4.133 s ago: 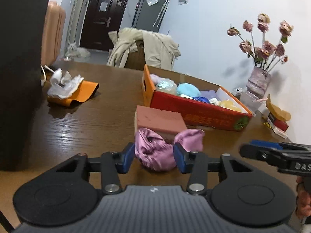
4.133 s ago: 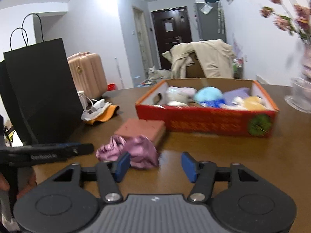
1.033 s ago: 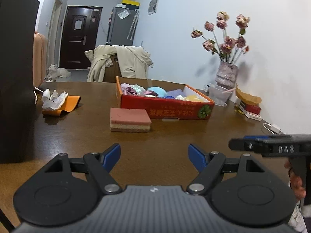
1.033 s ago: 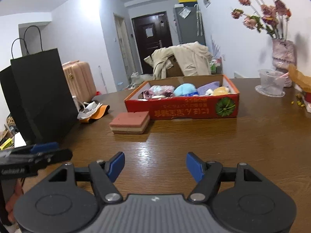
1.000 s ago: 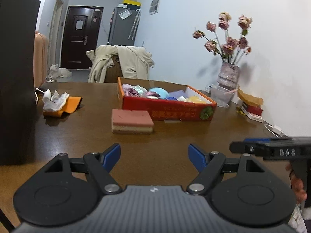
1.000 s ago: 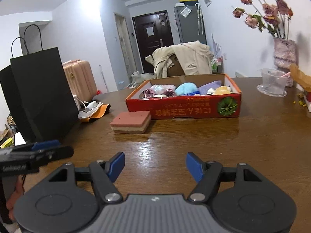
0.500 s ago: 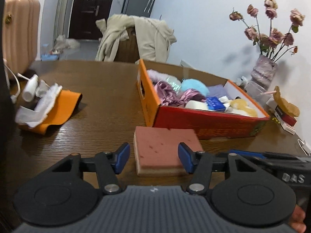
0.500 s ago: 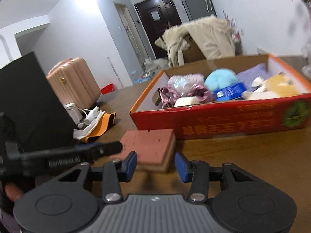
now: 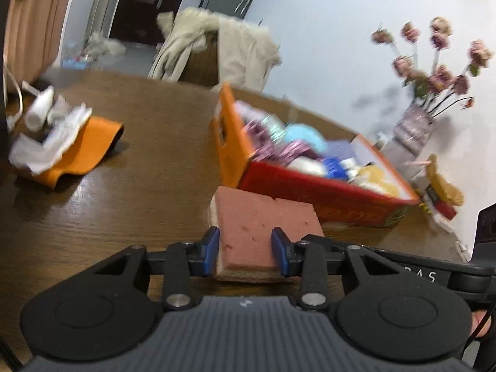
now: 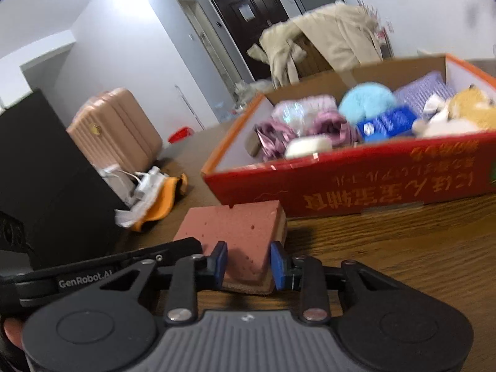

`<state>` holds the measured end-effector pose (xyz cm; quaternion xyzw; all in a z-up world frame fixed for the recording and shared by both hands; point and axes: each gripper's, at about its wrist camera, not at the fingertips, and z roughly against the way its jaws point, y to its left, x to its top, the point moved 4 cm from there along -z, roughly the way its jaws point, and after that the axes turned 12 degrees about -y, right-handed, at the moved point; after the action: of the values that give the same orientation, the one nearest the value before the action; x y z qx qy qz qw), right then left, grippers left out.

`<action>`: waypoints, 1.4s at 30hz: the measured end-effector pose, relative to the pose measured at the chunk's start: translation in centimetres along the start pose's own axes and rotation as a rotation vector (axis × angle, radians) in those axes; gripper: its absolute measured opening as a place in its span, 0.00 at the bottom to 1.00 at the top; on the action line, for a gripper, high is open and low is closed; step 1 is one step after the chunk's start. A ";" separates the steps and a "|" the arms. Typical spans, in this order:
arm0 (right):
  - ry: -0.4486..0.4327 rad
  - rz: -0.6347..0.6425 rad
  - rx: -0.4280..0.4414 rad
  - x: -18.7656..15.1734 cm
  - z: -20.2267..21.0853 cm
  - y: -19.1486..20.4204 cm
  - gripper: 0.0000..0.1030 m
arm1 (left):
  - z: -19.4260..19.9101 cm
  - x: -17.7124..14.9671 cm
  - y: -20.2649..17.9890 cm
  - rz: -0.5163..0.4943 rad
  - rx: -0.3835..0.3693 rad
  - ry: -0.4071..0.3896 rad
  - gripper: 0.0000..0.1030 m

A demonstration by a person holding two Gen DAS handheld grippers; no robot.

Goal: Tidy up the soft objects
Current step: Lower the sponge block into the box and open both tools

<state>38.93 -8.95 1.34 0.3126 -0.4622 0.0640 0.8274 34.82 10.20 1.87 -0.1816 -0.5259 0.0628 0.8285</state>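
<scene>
Wooden table (image 9: pixel 139 186): pink sponge (image 9: pixel 257 223) lies between both closing hand-held grippers' jaws.

Left gripper (image 9: pixel 246 249) tilted downward, jaws closing on the sponge (image 9: pixel 257 226), right gripper (image 10: pixel 248 262) beside it, jaws closing likewise
</scene>
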 end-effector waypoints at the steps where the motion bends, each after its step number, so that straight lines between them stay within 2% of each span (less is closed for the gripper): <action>1: -0.022 0.012 0.011 0.3 1.2 0.2 0.28 | 0.7 0.3 -0.6 0.003 -0.011 -0.017 0.36; 6: -0.137 0.049 0.037 4.0 6.5 0.1 0.26 | 2.2 3.1 -4.8 0.005 -0.081 -0.097 0.35; 11: -0.230 0.142 -0.018 9.9 8.4 -2.2 0.25 | -2.0 7.0 -9.5 0.006 -0.162 -0.113 0.35; 15: -0.193 0.165 -0.076 13.6 6.1 -5.8 0.25 | -8.0 8.4 -11.2 0.024 -0.175 -0.065 0.35; 19: -0.159 0.170 -0.115 15.4 2.6 -8.8 0.25 | -13.1 8.9 -11.3 0.054 -0.148 -0.013 0.36; 24: -0.107 0.102 -0.156 17.2 -2.3 -12.7 0.27 | -19.0 9.2 -10.9 0.078 -0.105 0.070 0.35; 27: -0.070 0.037 -0.175 17.1 -4.2 -14.6 0.31 | -20.9 8.5 -10.7 0.044 -0.075 0.124 0.38; 31: -0.067 0.052 -0.190 16.7 -4.8 -15.8 0.34 | -21.3 7.9 -10.5 -0.002 -0.068 0.119 0.51; 36: -0.097 0.050 -0.219 17.0 -3.7 -16.7 0.37 | -20.8 8.2 -10.9 -0.026 -0.058 0.111 0.53; 42: -0.125 0.112 -0.245 17.8 -0.1 -15.3 0.42 | -17.8 8.9 -11.5 -0.106 -0.023 0.084 0.59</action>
<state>55.07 -24.33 8.64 0.1867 -0.5338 0.0336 0.8241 53.64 -1.99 6.81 -0.1653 -0.5005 0.0050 0.8498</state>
